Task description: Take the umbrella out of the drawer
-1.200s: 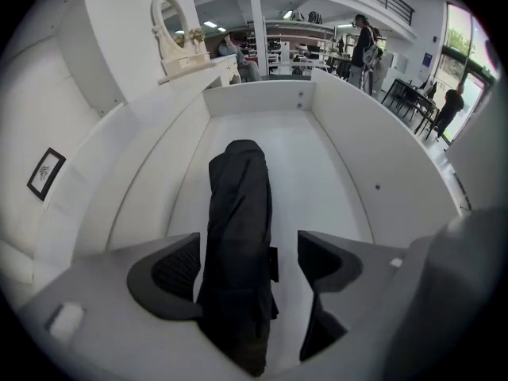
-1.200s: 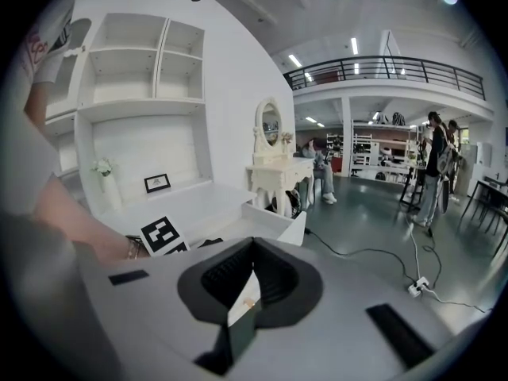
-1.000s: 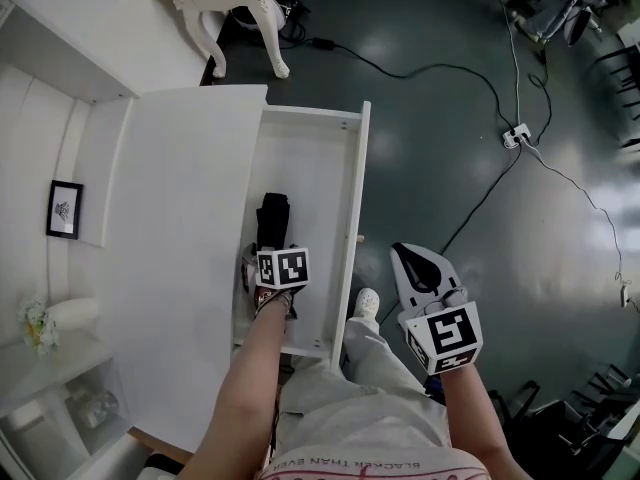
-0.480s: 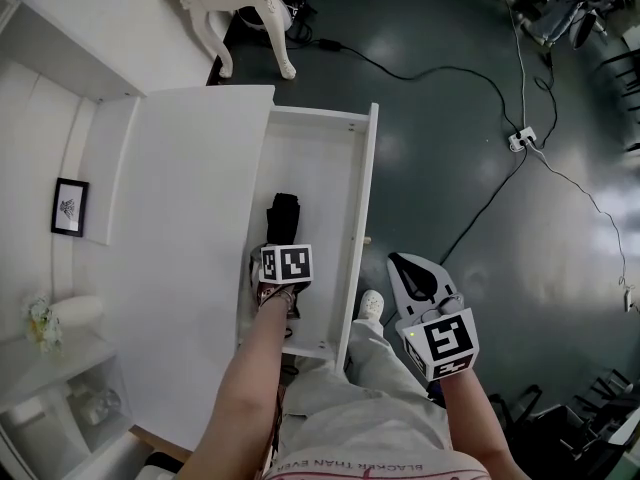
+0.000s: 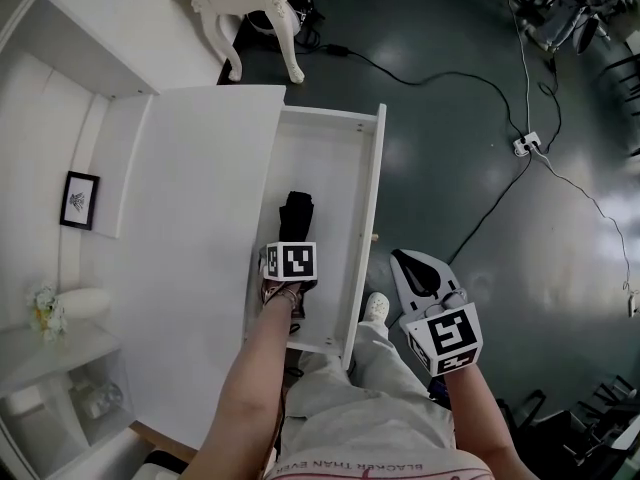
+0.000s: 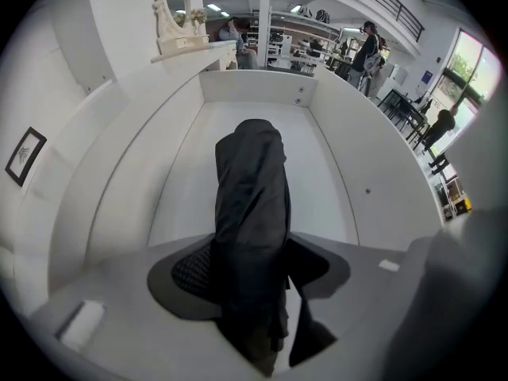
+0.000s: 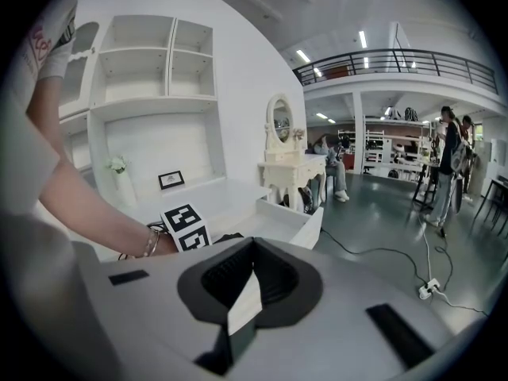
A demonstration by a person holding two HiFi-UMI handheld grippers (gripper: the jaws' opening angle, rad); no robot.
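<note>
A folded black umbrella (image 5: 297, 213) lies lengthwise in the open white drawer (image 5: 372, 198). My left gripper (image 5: 291, 268) points steeply down into the drawer over the umbrella's near end. In the left gripper view the umbrella (image 6: 252, 213) fills the gap of the left gripper (image 6: 250, 280). Its jaws have just been closing and both pads press on the dark fabric. The drawer's walls (image 6: 333, 133) rise around it. My right gripper (image 5: 420, 268) hangs over the floor, right of the drawer front. In its own view the right gripper (image 7: 250, 284) is shut with nothing in it.
The white cabinet top (image 5: 200, 228) runs along the drawer's left side, with a small framed picture (image 5: 79, 200) further left. A white dressing table's legs (image 5: 250, 8) stand beyond. A cable and power strip (image 5: 527, 145) lie on the dark floor. The person's shoe (image 5: 376, 308) is beside the drawer front.
The head view has drifted a little, so everything sits slightly further right. Both grippers stay almost where they were by the drawer, and the umbrella lies where it was.
</note>
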